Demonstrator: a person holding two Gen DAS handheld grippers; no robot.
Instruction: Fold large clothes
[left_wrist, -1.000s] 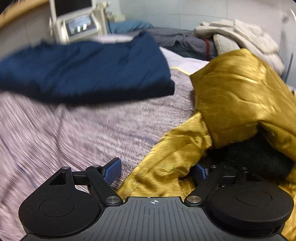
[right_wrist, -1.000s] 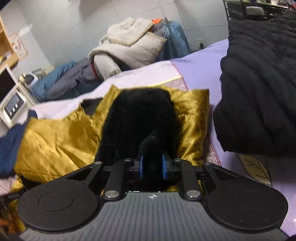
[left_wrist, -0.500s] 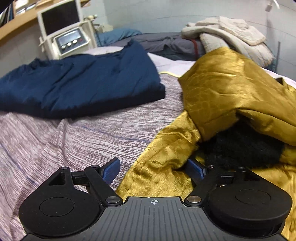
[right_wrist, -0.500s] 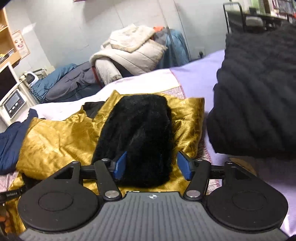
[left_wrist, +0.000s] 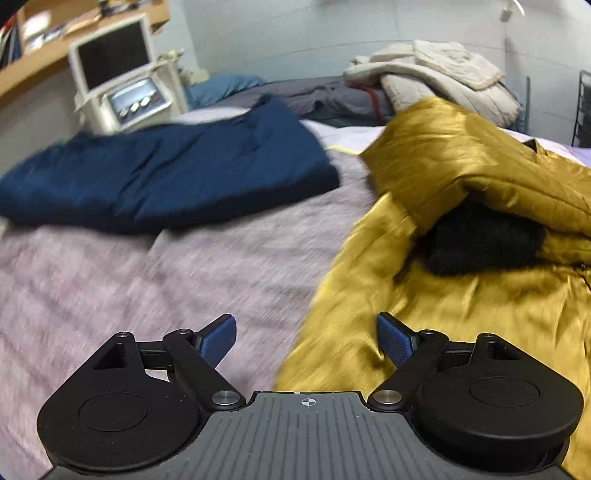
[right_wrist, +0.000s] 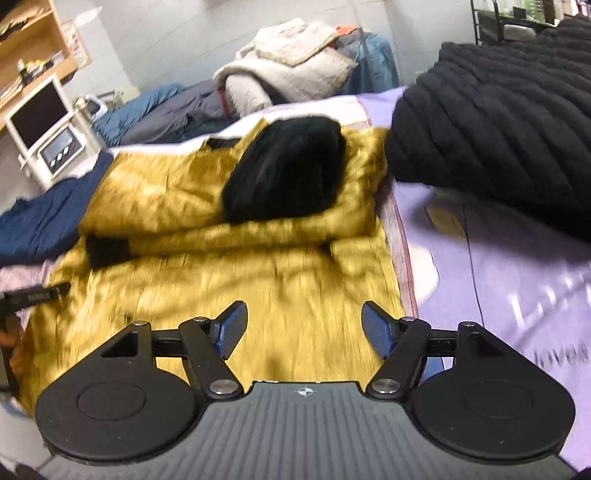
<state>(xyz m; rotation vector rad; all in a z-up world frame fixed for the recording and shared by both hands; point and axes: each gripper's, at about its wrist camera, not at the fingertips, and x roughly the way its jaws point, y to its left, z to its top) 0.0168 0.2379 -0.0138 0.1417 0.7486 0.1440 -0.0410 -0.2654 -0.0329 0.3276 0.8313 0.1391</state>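
A shiny gold padded jacket (right_wrist: 229, 288) lies on the bed, its upper part folded over the lower. Its black fleece hood (right_wrist: 284, 170) rests on top of the fold, and black fleece lining (left_wrist: 484, 243) shows under the folded edge. My left gripper (left_wrist: 306, 338) is open above the jacket's left edge (left_wrist: 351, 332), with nothing between its blue pads. My right gripper (right_wrist: 304, 326) hovers over the jacket's lower part, jaws still opening, with nothing pressed between them.
A folded navy garment (left_wrist: 162, 184) lies on the mauve bedspread (left_wrist: 110, 295) to the left. A black quilted coat (right_wrist: 498, 129) sits at the right on a lilac sheet (right_wrist: 517, 295). Piled clothes (right_wrist: 291, 62) and a white machine with a screen (left_wrist: 118, 77) stand behind.
My right gripper let go of the black hood, opened and drew back toward the jacket's lower part. My left gripper pulled back from the gold fabric, which now lies clear of its pads.
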